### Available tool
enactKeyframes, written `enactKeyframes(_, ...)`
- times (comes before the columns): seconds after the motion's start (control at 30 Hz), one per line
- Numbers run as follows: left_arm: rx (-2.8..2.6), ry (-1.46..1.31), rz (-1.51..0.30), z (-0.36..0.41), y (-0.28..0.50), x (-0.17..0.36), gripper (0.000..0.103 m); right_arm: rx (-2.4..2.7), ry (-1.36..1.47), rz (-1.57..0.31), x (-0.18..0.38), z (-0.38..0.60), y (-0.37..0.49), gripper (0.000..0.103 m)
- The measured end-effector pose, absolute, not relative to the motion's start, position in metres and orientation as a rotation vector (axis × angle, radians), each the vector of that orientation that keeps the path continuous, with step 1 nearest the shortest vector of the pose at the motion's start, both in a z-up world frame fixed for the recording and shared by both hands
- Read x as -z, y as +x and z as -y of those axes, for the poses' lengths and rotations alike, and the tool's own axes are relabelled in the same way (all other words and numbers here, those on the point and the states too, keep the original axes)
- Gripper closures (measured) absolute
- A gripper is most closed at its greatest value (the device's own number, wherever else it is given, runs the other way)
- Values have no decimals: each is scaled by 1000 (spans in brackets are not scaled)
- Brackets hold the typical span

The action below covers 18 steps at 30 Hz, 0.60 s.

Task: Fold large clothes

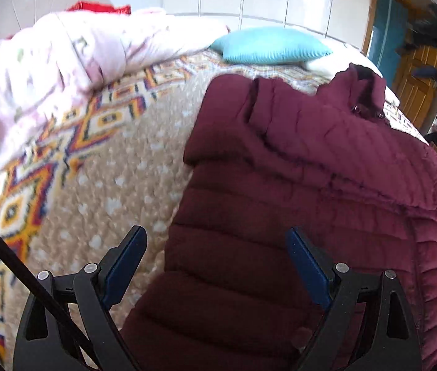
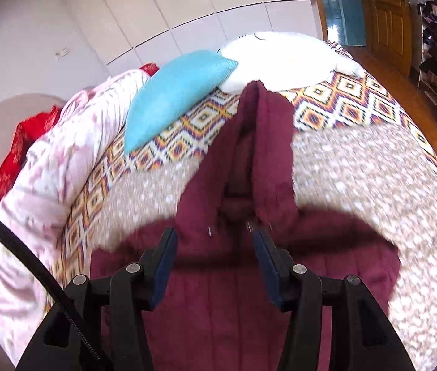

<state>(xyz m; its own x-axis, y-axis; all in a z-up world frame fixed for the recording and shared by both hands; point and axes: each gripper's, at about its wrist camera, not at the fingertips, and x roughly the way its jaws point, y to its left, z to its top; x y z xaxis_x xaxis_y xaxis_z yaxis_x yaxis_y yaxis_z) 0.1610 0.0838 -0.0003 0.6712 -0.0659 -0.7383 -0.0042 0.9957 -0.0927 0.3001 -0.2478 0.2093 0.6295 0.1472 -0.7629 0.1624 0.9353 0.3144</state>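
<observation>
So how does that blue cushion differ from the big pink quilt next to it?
The blue cushion is one plain colour; the pink quilt carries a pale floral print. The cushion is small, plump and neatly shaped, while the quilt is far bigger and heaped in loose folds. Both lie on the patterned bedspread, away from the maroon jacket.

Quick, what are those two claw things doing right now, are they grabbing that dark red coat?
Left gripper: open, fingers spread over the maroon puffer jacket, gripping nothing.
Right gripper: open, above the jacket near its collar, gripping nothing.
</observation>
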Motion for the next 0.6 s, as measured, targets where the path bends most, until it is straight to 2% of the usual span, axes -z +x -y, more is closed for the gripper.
enactKeyframes(0.27,110,-180,-877,-92,172,17,12,157,356,-878,-172,248,451,45)
enactKeyframes(0.53,135,-216,-870,-95,171,19,12,284,237,-893,-127,257,535,45)
enactKeyframes(0.57,136,-218,-870,-95,171,19,12,290,229,-905,-125,258,538,54)
enactKeyframes(0.6,137,-219,-872,-95,172,19,12,279,230,-910,-124,259,537,83)
